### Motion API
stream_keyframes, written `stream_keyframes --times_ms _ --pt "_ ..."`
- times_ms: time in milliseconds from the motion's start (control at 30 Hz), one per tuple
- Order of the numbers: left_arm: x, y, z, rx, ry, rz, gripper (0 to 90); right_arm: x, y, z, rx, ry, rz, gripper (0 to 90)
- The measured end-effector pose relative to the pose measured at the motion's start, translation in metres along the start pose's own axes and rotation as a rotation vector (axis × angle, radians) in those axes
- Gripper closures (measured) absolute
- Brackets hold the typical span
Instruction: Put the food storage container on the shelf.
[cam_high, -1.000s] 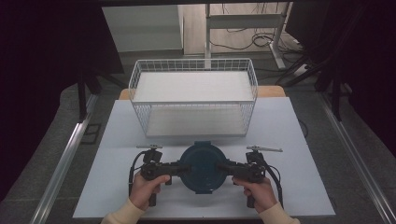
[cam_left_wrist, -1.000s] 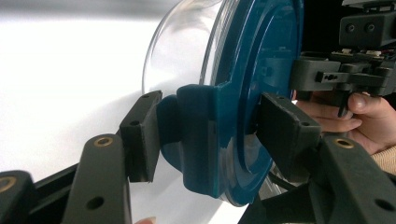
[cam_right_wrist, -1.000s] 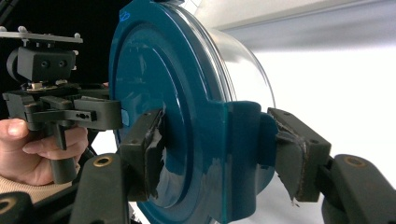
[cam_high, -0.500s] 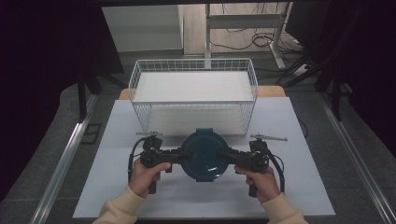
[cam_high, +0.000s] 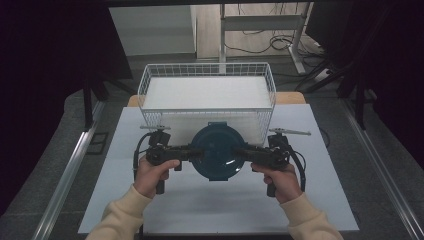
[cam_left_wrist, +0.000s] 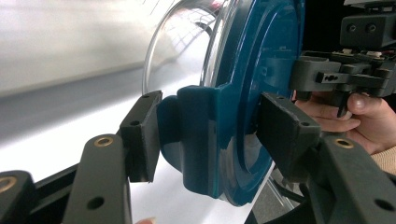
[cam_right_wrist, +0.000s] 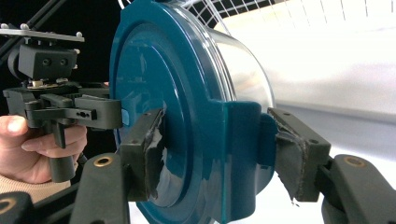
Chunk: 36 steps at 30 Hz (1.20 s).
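A round container with a dark teal lid (cam_high: 217, 152) and a clear body is held off the white table (cam_high: 200, 205), just in front of the wire basket (cam_high: 207, 67). My left gripper (cam_high: 192, 150) is shut on the lid's left latch tab (cam_left_wrist: 196, 135), one jaw on each side of it. On the opposite tab (cam_right_wrist: 243, 140) my right gripper (cam_high: 245, 151) is shut in the same way. The lid (cam_right_wrist: 154, 70) faces upward in the high view. In the left gripper view the clear body (cam_left_wrist: 177, 51) shows past the lid (cam_left_wrist: 243, 93).
The white wire basket has a white floor and stands at the table's far edge, its front wall (cam_high: 207, 120) just behind the container. Dark floor, metal rails and desk legs with cables surround the table. The person's cream sleeves (cam_high: 120, 220) come in from the bottom.
Both grippers have carried the container away from the person, toward the basket's front wall. The hold on both latch tabs is unchanged.
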<state>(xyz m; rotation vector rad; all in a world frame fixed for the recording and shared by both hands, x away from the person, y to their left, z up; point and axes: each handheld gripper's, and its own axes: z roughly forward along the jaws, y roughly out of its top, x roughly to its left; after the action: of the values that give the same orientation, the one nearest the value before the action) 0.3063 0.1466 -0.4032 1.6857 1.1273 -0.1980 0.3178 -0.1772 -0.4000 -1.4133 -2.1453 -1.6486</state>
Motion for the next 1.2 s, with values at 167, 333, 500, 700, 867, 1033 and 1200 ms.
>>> stream_keyframes --times_ms 167,333,500,700,867,1033,1200 --pt "-0.003 0.010 -0.004 -0.011 -0.004 0.007 42.3 0.005 0.011 -0.002 -0.006 -0.002 -0.014 39.1" --pt "-0.007 0.020 -0.009 -0.020 0.001 0.021 42.3 0.010 0.022 -0.003 -0.018 0.002 -0.030 39.1" --pt "-0.010 0.029 -0.015 -0.032 0.003 0.030 42.3 0.015 0.033 -0.003 -0.028 0.008 -0.046 39.1" --pt "-0.013 0.042 -0.020 -0.043 0.002 0.039 42.3 0.020 0.046 -0.004 -0.034 0.007 -0.062 39.1" --pt "-0.013 0.052 -0.025 -0.052 -0.002 0.045 42.3 0.026 0.060 -0.003 -0.043 0.006 -0.083 39.2" --pt "-0.014 0.063 -0.028 -0.057 0.006 0.053 42.3 0.026 0.071 -0.001 -0.050 0.014 -0.088 39.2" --pt "-0.014 0.073 -0.030 -0.055 0.008 0.061 42.3 0.028 0.079 0.000 -0.053 0.015 -0.097 39.2"
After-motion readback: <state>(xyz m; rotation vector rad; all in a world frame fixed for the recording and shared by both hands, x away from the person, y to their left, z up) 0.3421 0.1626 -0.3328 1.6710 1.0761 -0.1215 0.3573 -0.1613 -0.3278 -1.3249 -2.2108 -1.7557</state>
